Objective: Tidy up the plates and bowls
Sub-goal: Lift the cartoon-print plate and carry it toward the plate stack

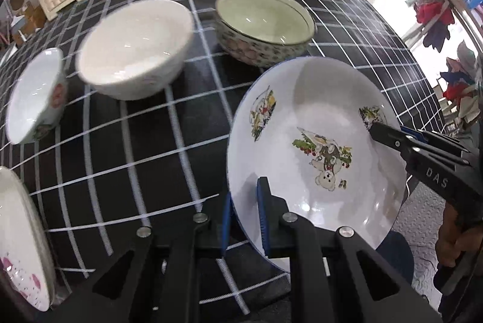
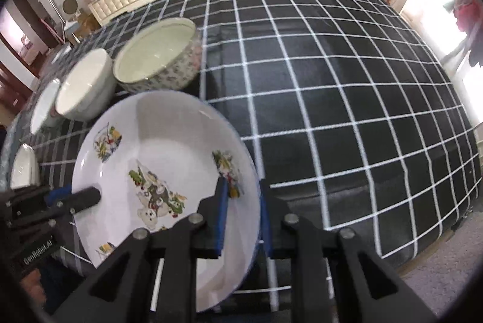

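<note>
— What's the setting?
— A table [image 2: 347,112] under a black cloth with a white grid, cluttered shelves behind it.

— Where's the cartoon plate [image 1: 314,148]?
— Held tilted above the table's near edge, between both tools. The left hand-held gripper [image 1: 245,220] has its blue-padded fingers closed on the plate's left rim, one finger inside, one outside. The right hand-held gripper [image 2: 241,217] pinches the opposite rim the same way.

— And the rest?
— Beyond the plate stand a floral-patterned bowl [image 1: 265,24], a plain white bowl [image 1: 135,48] to its left, then a small flowered bowl [image 1: 36,96]. Another plate [image 1: 21,238] with pink marks sits at the far left.
</note>
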Demonstrator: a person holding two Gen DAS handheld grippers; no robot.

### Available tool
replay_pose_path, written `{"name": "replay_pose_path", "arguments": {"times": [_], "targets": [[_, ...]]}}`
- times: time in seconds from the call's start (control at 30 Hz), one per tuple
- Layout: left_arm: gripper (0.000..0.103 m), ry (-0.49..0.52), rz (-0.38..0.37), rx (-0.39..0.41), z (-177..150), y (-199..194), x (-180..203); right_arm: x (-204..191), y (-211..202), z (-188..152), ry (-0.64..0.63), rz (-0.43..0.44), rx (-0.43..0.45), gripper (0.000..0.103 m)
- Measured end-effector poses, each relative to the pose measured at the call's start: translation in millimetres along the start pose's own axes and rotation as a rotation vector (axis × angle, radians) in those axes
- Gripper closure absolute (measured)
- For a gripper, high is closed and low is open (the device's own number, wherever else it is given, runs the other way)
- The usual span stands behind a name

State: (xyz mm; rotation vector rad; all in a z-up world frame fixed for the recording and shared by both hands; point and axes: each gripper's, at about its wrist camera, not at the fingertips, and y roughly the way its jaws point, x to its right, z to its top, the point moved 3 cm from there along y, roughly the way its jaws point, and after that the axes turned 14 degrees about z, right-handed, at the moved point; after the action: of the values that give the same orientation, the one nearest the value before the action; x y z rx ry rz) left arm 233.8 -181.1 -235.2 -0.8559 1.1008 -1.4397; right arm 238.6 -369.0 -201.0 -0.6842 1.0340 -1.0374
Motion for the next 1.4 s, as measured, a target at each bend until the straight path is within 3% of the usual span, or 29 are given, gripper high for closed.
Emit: {"name": "replay_pose_path", "arguments": {"times": [0.4, 0.63, 1.03, 1.4], "targets": [[0.09, -0.143, 0.095, 0.113, -20, -74, -102, -106, -13, 19, -0.136, 0.093, 0.043, 0.081], [0.09, -0.224, 0.14, 0.14, -41, -99, -167, -172, -3, 23, -0.213, 0.141, 0.042, 0.081], [0.09, -0.393, 0.219, 0.08, -105, -102, -278, -272, 53, 10, -0.344, 0.214, -0.057, 0.081], [0.09, -0.453, 0.235, 0.005, -141, -73, -315, -315, 97, -13, -0.409, 0.194, -0.153, 0.081]]}}
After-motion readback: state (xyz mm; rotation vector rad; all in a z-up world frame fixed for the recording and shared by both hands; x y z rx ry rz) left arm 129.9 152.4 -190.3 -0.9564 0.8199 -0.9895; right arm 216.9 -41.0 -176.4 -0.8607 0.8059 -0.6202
